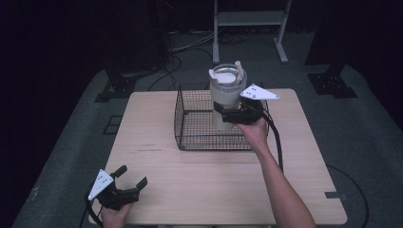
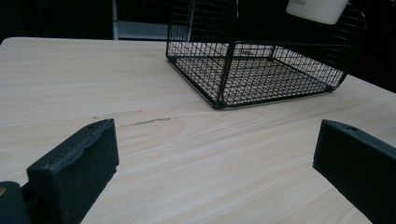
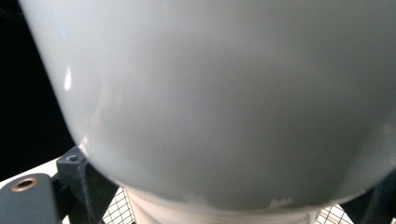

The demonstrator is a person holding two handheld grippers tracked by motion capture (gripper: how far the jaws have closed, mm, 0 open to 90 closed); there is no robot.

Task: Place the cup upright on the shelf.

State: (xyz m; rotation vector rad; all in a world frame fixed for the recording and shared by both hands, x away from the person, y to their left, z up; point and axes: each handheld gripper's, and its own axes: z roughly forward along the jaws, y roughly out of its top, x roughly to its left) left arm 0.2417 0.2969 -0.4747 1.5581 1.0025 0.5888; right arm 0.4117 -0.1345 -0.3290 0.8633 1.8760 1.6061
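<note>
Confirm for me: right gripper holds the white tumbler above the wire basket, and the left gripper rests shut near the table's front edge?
Not quite: the left gripper is open, its jaws spread wide apart with nothing between them, as the left gripper view shows. The rest stands: the right gripper holds the tumbler above the basket.

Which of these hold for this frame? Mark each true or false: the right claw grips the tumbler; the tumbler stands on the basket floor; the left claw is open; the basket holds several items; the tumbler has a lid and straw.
1. The right claw grips the tumbler. True.
2. The tumbler stands on the wire basket floor. False: it is held up above the basket, its base clear of the mesh in the left gripper view.
3. The left claw is open. True, jaws spread over the table.
4. The basket holds several items. False: nothing lies inside it.
5. The tumbler has a lid and straw. True.
</note>
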